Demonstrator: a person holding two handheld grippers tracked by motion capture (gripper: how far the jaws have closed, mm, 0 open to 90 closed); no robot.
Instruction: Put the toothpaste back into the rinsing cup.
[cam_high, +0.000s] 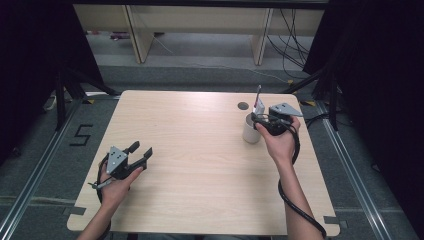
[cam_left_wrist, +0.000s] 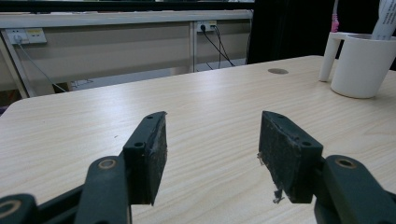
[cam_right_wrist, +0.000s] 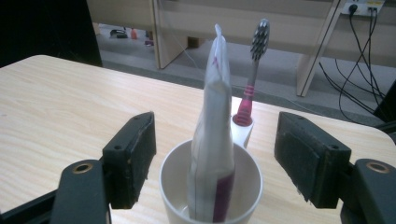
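A white cup (cam_high: 250, 131) stands at the table's far right, also seen in the right gripper view (cam_right_wrist: 169, 179) and the left gripper view (cam_left_wrist: 362, 65). A white and pink toothpaste tube (cam_right_wrist: 215, 116) stands upright inside it. A pink toothbrush (cam_right_wrist: 254, 70) sticks up from the holder on the cup's far side. My right gripper (cam_high: 257, 119) hovers at the cup; its jaws (cam_right_wrist: 215, 144) stand open on either side of the tube without touching it. My left gripper (cam_high: 141, 149) rests open near the table's front left, nothing between its pads (cam_left_wrist: 212, 140).
The light wooden table (cam_high: 200, 150) has a round cable hole (cam_high: 243, 105) just behind the cup. Wooden furniture legs and loose cables lie on the floor beyond the far edge. Dark curtains hang at both sides.
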